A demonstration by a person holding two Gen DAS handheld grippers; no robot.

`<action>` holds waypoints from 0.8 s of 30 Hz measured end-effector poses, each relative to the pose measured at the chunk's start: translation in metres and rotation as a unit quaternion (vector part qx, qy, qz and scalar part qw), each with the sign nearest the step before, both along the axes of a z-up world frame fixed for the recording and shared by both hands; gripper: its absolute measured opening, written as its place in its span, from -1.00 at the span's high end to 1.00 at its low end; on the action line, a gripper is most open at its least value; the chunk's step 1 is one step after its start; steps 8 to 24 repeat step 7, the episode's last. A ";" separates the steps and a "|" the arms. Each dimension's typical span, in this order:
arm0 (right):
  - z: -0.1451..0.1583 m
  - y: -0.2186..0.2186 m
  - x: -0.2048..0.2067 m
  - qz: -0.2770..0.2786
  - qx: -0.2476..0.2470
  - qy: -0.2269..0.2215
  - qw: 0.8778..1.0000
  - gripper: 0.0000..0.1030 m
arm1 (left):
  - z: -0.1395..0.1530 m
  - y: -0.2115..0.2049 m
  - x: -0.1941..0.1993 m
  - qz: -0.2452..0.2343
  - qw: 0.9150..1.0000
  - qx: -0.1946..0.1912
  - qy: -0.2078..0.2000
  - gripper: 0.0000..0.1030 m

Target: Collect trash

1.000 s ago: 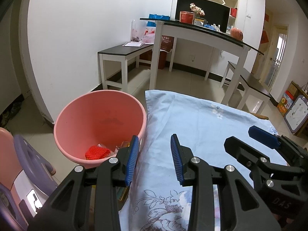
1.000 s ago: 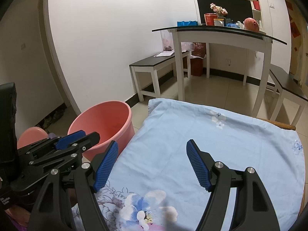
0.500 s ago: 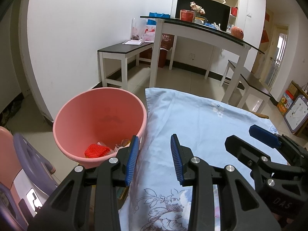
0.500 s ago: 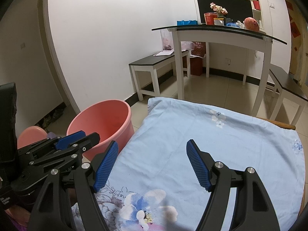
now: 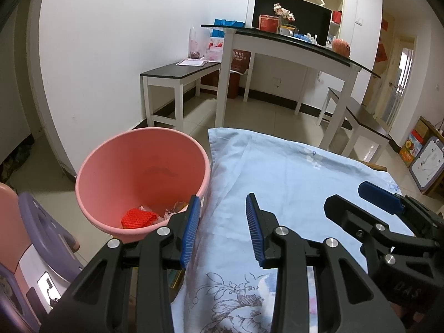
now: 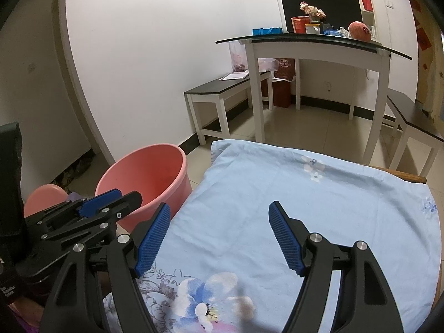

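A pink bucket stands on the floor left of a table covered with a light blue floral cloth. Inside it lie a red mesh piece and crumpled wrappers. My left gripper is open and empty above the cloth's left edge, beside the bucket rim. My right gripper is open and empty over the cloth. The bucket also shows in the right wrist view. Each gripper appears in the other's view.
A white dining table with a black top holds assorted items, with benches on either side. A pink and purple child's chair stands left of the bucket. A tiled floor lies beyond the cloth.
The left wrist view has shifted slightly, so the bucket sits a little lower and nearer. Both grippers stay open and empty.
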State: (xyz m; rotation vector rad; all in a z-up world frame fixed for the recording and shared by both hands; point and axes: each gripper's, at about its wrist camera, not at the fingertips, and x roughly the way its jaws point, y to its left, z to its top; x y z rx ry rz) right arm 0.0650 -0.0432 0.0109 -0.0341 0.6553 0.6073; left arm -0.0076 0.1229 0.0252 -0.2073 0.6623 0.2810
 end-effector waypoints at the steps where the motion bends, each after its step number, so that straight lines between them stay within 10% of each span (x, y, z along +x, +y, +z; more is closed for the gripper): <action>1: 0.000 0.000 0.000 0.000 0.000 0.000 1.000 -0.40 | 0.000 0.000 0.000 0.001 1.000 0.000 0.002 0.33; 24: -0.001 -0.002 0.001 -0.002 -0.001 0.001 1.000 -0.40 | -0.002 -0.001 -0.006 0.002 1.000 -0.002 0.006 0.33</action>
